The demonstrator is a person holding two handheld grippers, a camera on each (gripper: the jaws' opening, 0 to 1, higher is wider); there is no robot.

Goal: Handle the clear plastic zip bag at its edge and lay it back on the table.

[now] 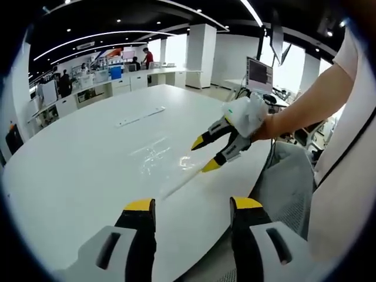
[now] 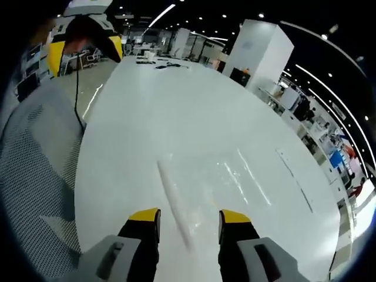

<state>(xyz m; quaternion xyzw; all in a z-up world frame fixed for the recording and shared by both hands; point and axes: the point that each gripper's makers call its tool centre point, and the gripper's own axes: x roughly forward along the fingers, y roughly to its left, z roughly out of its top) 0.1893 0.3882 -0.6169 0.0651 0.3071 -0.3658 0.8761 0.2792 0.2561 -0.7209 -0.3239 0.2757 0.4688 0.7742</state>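
Where the white table (image 1: 76, 170) spreads wide, left gripper (image 1: 191, 205) low over its near edge, yellow-tipped jaws spread apart, nothing between them. Further right in the left gripper view, clear plastic zip bag (image 1: 158, 154) flat on the tabletop, glinting, its zip edge toward the table's rim. Right gripper (image 1: 207, 154) just above that edge, jaws parted, empty. In the right gripper view, bag (image 2: 205, 185) flat just ahead of its wide-open jaws (image 2: 189, 216); grey mesh chair (image 2: 35, 170) to the left.

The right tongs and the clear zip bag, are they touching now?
Cannot tell. In the left gripper view the right tongs hover open at the zip bag edge, and no contact or gap shows plainly.
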